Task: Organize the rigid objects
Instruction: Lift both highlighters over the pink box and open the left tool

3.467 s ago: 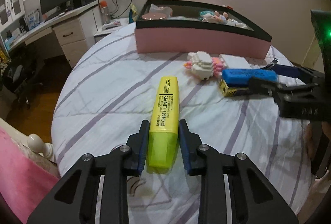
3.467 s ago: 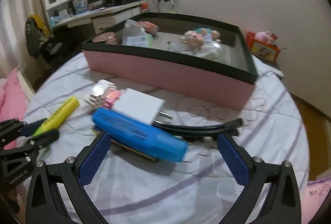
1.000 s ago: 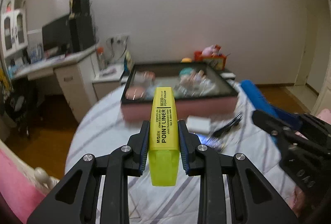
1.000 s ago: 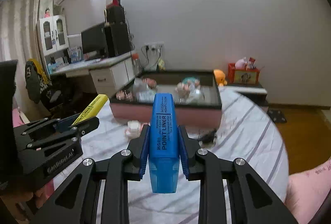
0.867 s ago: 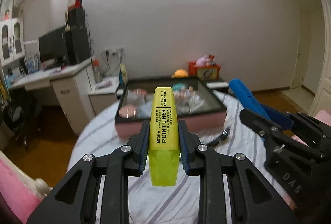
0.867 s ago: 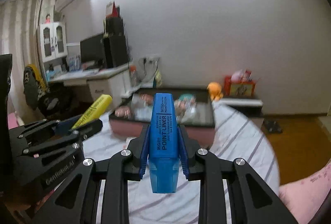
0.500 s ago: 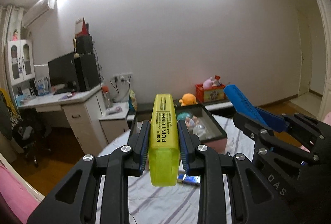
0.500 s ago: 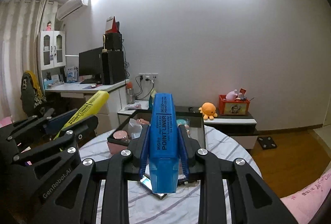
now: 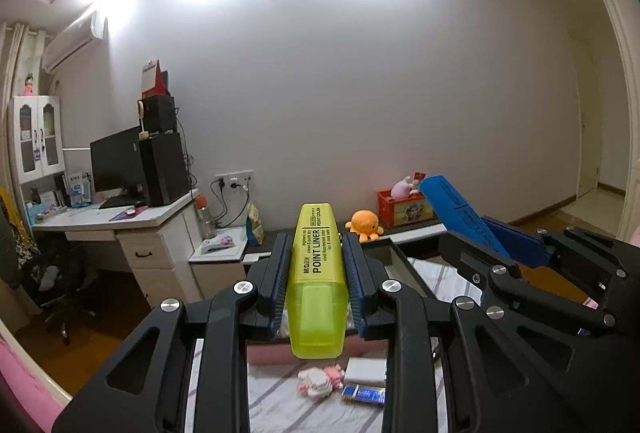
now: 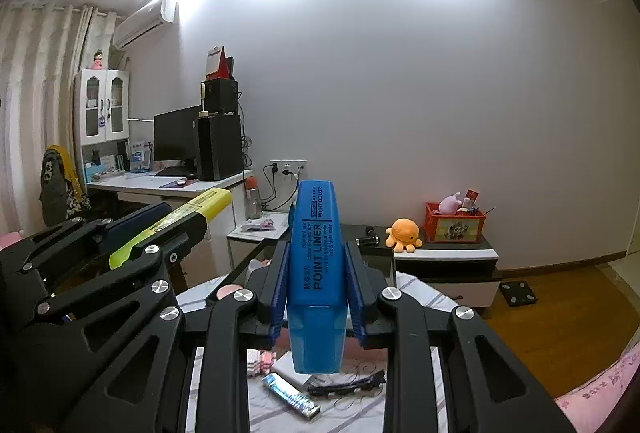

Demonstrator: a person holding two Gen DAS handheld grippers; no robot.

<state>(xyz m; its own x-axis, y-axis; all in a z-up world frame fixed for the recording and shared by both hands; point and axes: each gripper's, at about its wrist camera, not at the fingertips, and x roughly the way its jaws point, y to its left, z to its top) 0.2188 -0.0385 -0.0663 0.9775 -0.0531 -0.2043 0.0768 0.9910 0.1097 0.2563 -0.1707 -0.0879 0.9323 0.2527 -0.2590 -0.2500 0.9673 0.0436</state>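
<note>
- Left gripper: closed on the yellow highlighter, blue pads pressed against both long sides; centre of the left wrist frame, marker pointing up and away, translucent cap end nearest the lens.
- Right gripper: clamped on the blue highlighter in the same manner; centre of the right wrist frame, "POINT LINER" print legible along the barrel.
- Cross-check: blue highlighter also seen at right of the left wrist frame, slanting up-left out of black jaws; yellow highlighter seen at left of the right wrist frame, slanting up-right.
- Both markers held clear above the bed, touching nothing but the pads.
- Pink-sided tray with dark rim: lower centre, mostly hidden behind the fingers; contents not legible.
- On the striped bedcover, lower centre of the left wrist frame: small pink-and-white block toy, white adapter just beside it, blue flat pack in front of the adapter.
- Lower centre of the right wrist frame: black hair clip near the blue pack.
- Background: desk with monitor at left, orange plush on a low cabinet at centre right.
</note>
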